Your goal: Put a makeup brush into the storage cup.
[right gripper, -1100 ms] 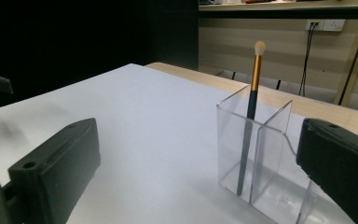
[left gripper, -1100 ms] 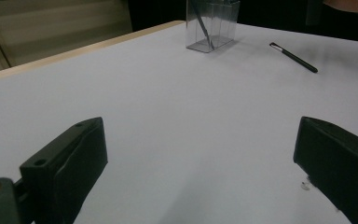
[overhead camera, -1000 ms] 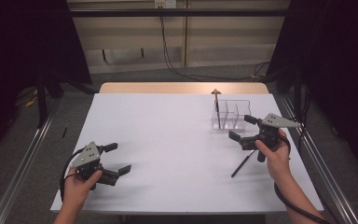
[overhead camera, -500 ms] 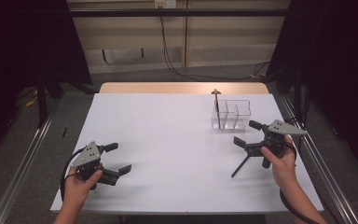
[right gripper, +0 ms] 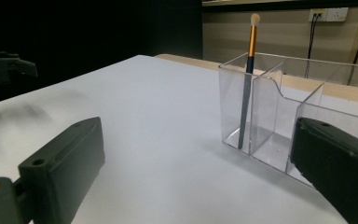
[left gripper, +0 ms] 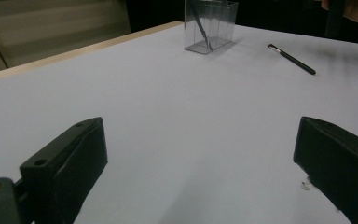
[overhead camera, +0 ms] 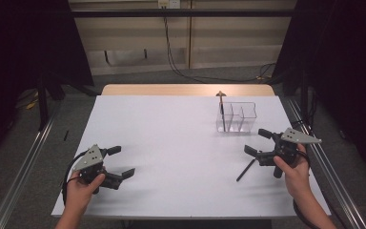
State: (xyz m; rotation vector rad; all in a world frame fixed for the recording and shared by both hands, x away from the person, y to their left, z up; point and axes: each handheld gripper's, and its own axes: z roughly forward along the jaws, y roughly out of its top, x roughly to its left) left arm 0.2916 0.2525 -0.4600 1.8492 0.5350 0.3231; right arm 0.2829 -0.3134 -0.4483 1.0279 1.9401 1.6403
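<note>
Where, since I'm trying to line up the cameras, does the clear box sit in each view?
High view: box at the table's far right, ahead of the right hand.
Left gripper view: box at the top edge, right of centre.
Right gripper view: box close up, right of centre.
Shared landmark: the brush standing in its end compartment.

White rectangular table (overhead camera: 171, 143). Clear plastic divided organizer (overhead camera: 237, 117) holds 1 upright brush (overhead camera: 222, 109). Slim black pen (overhead camera: 246, 170) lies beside the right gripper (overhead camera: 258, 141). Left gripper (overhead camera: 121, 161): jaws apart, empty.
</note>
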